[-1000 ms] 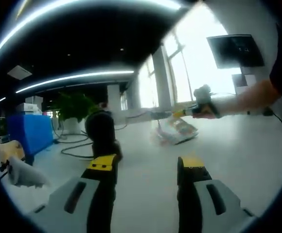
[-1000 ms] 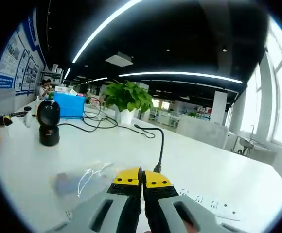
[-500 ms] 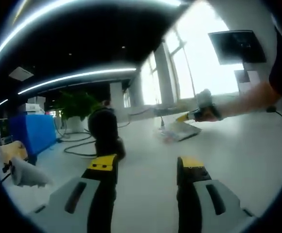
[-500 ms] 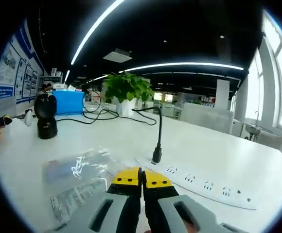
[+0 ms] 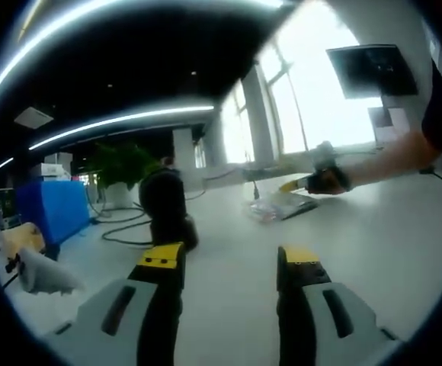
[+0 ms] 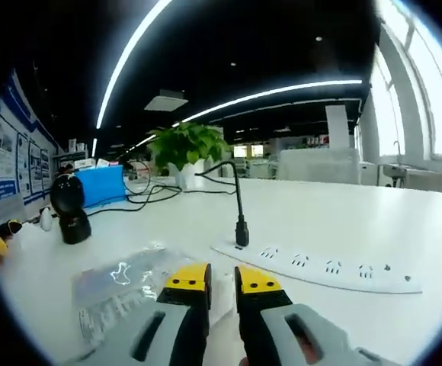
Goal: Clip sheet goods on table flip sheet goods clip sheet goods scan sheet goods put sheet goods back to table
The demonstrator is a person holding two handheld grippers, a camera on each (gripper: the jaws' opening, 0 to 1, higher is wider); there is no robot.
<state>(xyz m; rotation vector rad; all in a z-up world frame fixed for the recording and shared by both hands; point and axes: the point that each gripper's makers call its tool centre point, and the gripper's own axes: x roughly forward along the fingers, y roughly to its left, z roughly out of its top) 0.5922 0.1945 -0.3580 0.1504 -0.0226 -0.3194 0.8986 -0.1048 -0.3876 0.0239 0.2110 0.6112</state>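
Sheet goods (image 6: 129,286) lie flat on the white table (image 6: 343,221), left of the power strip (image 6: 320,267). Right gripper (image 6: 221,278) jaws now slightly parted, releasing; best lifted straight off without dragging the packet. Left gripper (image 5: 229,259) hangs wide open, empty.

In the right gripper view, the white tabletop (image 6: 373,229) lies bare beyond the long white power strip (image 6: 320,267), which bars the way just ahead and right of the tongs (image 6: 222,276); a black plug and cable (image 6: 240,221) stands up from its near end. The clear plastic sheet packet (image 6: 118,286) covers the tabletop to the left. Farther left stand a black dome-shaped scanner (image 6: 70,207) and loose black cables (image 6: 148,194) before a potted green plant (image 6: 187,149).
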